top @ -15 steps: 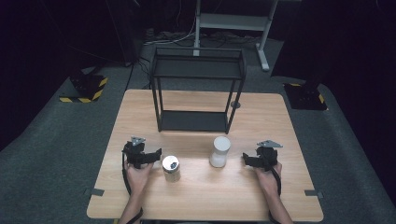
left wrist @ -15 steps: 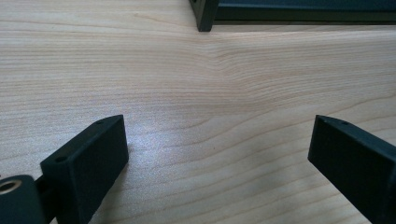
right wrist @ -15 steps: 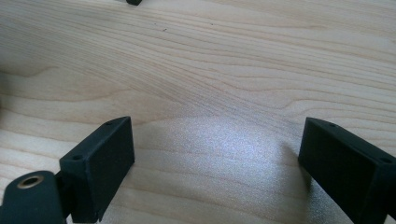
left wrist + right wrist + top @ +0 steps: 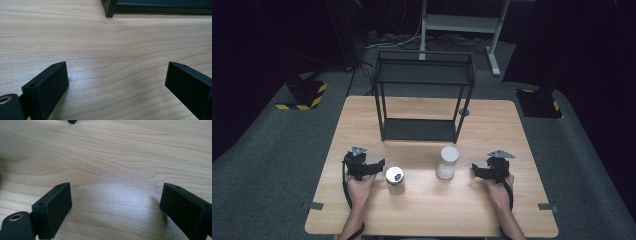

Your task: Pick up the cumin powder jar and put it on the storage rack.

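Note:
A silver can [image 4: 395, 180] stands on the wooden table [image 4: 427, 210], just right of my left gripper [image 4: 364, 165]. A white cylinder [image 4: 447, 161] stands a little left of my right gripper [image 4: 488, 171]. Both grippers rest low at the table's near part, each held by a hand. In the left gripper view my left gripper [image 4: 116, 85] is wide open over bare wood. In the right gripper view my right gripper [image 4: 115, 207] is also wide open, with only wood between its jaws.
A black two-tier metal shelf frame [image 4: 422, 100] stands at the middle back of the table; one of its feet [image 4: 110, 8] lies ahead of the left gripper. Another foot [image 4: 72, 121] shows far ahead of the right gripper. Grey floor surrounds the table.

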Available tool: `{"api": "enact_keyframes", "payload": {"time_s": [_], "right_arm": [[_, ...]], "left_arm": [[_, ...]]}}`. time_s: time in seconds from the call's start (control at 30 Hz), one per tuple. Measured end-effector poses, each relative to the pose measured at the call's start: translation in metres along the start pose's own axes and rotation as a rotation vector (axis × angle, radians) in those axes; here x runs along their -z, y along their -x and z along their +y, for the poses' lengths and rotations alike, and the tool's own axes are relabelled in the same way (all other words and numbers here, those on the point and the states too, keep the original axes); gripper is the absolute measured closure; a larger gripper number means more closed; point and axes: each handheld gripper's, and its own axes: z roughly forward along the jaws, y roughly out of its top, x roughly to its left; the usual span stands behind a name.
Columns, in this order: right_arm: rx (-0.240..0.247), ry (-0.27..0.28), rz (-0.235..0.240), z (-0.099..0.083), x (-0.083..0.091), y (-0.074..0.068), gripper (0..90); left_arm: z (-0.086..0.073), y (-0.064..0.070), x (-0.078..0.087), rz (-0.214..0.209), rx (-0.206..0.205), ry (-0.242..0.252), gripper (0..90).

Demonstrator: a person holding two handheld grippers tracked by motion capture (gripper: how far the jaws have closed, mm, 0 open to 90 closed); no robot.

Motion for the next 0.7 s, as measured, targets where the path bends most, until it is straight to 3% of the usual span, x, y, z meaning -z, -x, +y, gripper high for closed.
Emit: {"api": "enact_keyframes", "payload": {"time_s": [0.7], "right_arm": [[-0.012, -0.001, -0.016, 0.002, -0.002, -0.002, 9.6]], "left_arm": [[-0.002, -0.012, 0.002, -0.060, 0.023, 0.004, 0.7]]}}
